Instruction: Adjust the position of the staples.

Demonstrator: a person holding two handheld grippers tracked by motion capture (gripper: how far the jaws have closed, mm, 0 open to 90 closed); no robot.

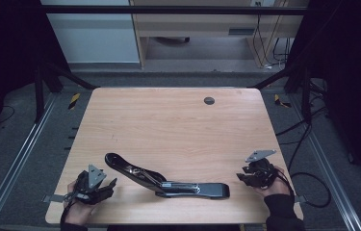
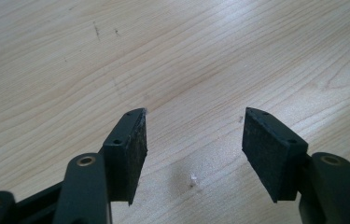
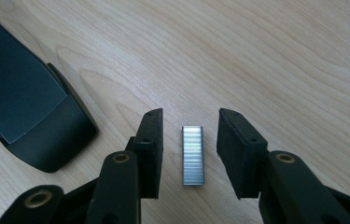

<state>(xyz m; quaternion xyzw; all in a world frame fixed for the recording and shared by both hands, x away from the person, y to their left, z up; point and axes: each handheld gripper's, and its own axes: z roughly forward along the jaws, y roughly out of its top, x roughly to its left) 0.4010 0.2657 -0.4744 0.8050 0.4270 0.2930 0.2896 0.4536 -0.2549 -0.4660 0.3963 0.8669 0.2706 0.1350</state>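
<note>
A black stapler (image 1: pixel 168 180) lies swung open flat near the table's front edge, its long base pointing right; its rounded end (image 3: pixel 23 102) shows at the left of the right gripper view. A short silver strip of staples (image 3: pixel 192 155) lies on the wood between the jaws of my right gripper (image 3: pixel 191 114), with a gap on each side, so the pads do not touch it. That gripper (image 1: pixel 241 177) sits at the front right, just right of the stapler. My left gripper (image 1: pixel 110 185) rests at the front left, jaws apart over bare wood (image 2: pixel 195 114).
The light wooden table (image 1: pixel 168 125) has a small dark round cap (image 1: pixel 209 100) at the back right. Metal frame rails run along both sides, and cables (image 1: pixel 308 139) trail on the floor to the right.
</note>
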